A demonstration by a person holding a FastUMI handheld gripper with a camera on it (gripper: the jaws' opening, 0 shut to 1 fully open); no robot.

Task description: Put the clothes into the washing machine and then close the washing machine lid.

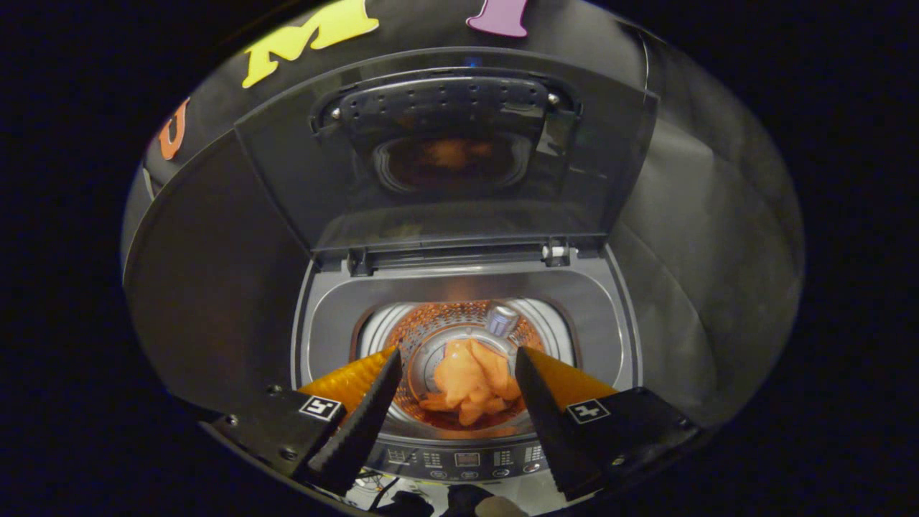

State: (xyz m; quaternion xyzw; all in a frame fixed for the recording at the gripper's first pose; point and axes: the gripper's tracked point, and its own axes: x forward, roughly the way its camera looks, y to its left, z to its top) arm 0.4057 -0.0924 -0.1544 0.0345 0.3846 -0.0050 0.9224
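Note:
I look down into a top-loading washing machine [323, 323]. An orange garment [470, 380] lies crumpled at the bottom of the steel drum [431, 334]. My gripper [457, 362] hovers above the drum's mouth, open, fingers spread wide with nothing between them. The garment sits well below the fingertips, seen through the gap between them. The dark translucent lid [445, 151] stands raised upright behind the tub, hinged at the back.
The machine's control panel [467, 459] runs along its front edge below the fingers. A small grey cap-like fitting [501, 320] sits at the drum's far rim. Black cloth walls close in on both sides and behind the lid.

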